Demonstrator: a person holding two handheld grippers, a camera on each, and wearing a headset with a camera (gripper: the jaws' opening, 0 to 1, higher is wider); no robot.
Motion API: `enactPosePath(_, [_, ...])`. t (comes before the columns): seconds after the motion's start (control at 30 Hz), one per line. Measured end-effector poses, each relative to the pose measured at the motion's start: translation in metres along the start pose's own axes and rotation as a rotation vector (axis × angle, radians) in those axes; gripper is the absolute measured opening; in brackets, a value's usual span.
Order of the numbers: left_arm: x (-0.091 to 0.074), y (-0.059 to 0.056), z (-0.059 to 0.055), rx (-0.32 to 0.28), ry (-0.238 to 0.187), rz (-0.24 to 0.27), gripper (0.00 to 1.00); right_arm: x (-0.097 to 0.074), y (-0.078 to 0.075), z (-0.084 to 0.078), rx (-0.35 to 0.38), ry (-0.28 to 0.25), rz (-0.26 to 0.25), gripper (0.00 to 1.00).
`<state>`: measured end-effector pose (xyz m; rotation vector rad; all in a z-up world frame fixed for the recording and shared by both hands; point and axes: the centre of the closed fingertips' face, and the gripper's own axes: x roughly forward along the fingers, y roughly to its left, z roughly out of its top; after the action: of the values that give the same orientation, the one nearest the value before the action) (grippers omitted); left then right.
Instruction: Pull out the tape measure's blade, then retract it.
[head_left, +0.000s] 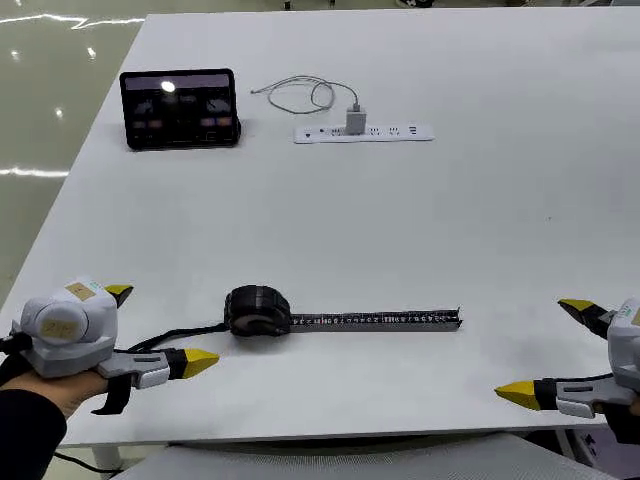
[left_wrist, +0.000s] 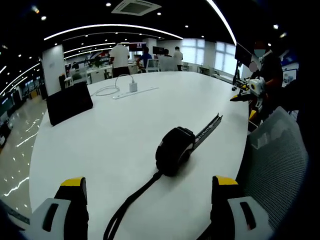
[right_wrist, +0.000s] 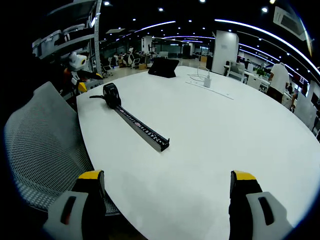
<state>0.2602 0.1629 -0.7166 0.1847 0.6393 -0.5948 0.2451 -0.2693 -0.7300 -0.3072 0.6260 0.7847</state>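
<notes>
Closest in, a mesh chair (head_left: 350, 462) is tucked against the front edge of the white worktop (head_left: 400, 220). The left gripper (head_left: 162, 326) and the right gripper (head_left: 545, 348) are held just above that edge, well apart, both with jaws spread wide and nothing gripped. Between them the tape measure (head_left: 258, 310) is laid flat on the worktop, nearer the left gripper, with its black strap (head_left: 175, 335) trailed toward those jaws. The blade (head_left: 375, 320) is pulled out toward the right gripper, its tip stopped well short of it. Way at the back, a dark tablet (head_left: 180, 108) is propped up, beside a power strip (head_left: 362, 132) with a charger (head_left: 355, 120) and looped cable (head_left: 300, 95) plugged in.
</notes>
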Motion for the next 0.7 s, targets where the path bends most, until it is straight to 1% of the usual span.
enactPosePath(0.1, [0.001,-0.003,0.0,-0.004,0.001,-0.014,1.0,-0.004,0.001,-0.006,0.008,0.002,-0.006,1.0])
enactPosePath(0.23, [-0.001,-0.002,0.003,-0.007,-0.008,-0.011,1.0,-0.012,0.002,-0.012,0.017,-0.002,-0.026,1.0])
enactPosePath(0.33, [-0.002,-0.002,0.003,-0.026,-0.016,-0.008,1.0,-0.015,0.003,-0.013,0.022,-0.001,-0.031,1.0])
enactPosePath(0.5, [-0.006,-0.003,-0.002,-0.014,-0.009,-0.002,1.0,-0.017,0.002,-0.013,0.029,-0.001,-0.035,1.0])
enactPosePath(0.57, [-0.008,-0.004,-0.003,-0.028,-0.012,-0.007,1.0,-0.018,0.002,-0.014,0.03,0.0,-0.037,1.0])
enactPosePath(0.67, [-0.01,-0.001,-0.006,-0.031,-0.01,0.0,1.0,-0.019,0.002,-0.016,0.032,0.004,-0.039,1.0])
enactPosePath(0.7, [-0.01,0.002,-0.007,-0.039,-0.007,0.009,1.0,-0.02,0.002,-0.015,0.034,0.004,-0.041,1.0])
